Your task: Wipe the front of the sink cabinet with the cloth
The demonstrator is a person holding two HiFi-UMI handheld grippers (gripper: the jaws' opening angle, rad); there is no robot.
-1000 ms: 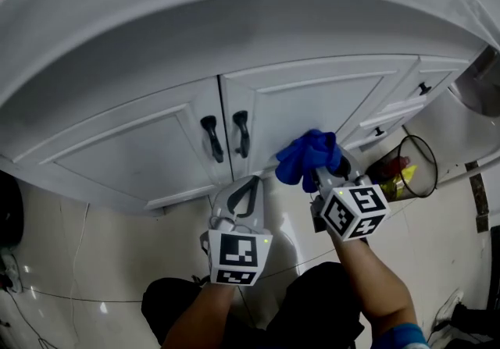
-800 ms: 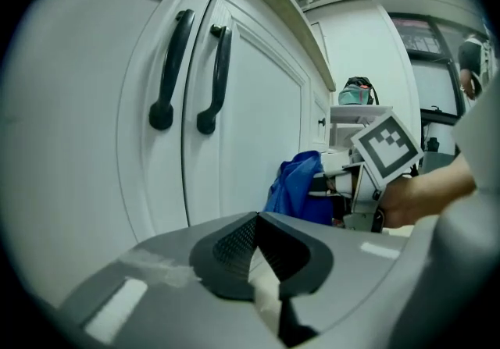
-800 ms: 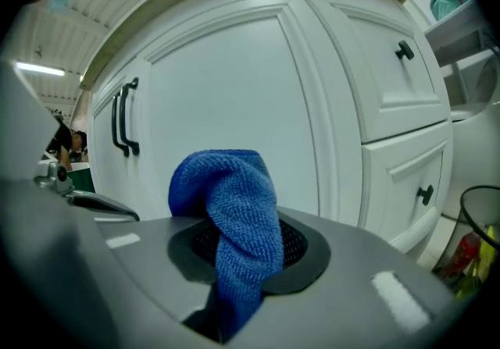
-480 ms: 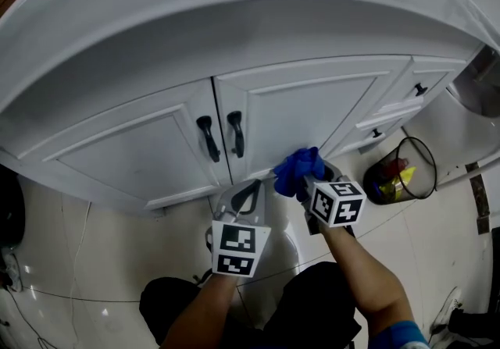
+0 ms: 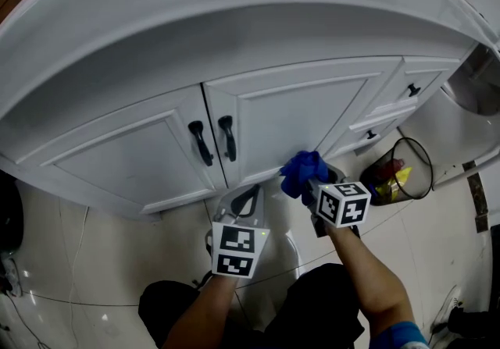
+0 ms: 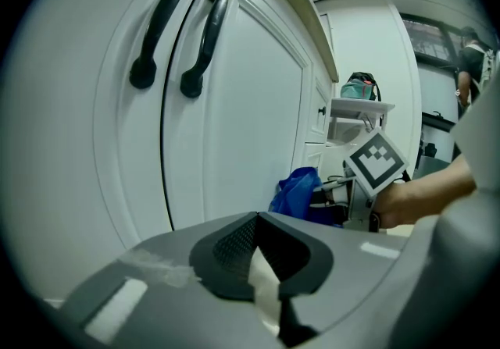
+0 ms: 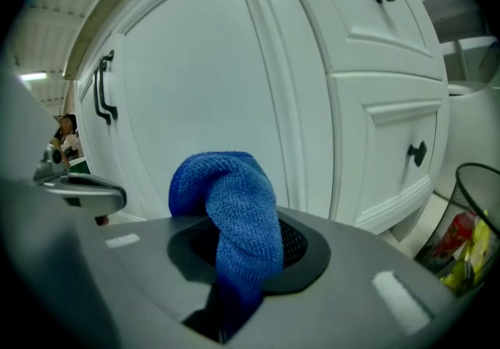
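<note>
Right gripper clamps the blue cloth; contact with cabinet door unclear

Two doors, two black handles, two knobs, one cloth, two tools, seemingly one wire bin.

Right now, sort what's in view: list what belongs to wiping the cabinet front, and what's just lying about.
For the job:
- blue cloth, clamped in the right hand-held gripper
- white cabinet doors

Just about:
- wire bin holding rubbish
- bag on a shelf
- left hand-held gripper, shut and empty
</note>
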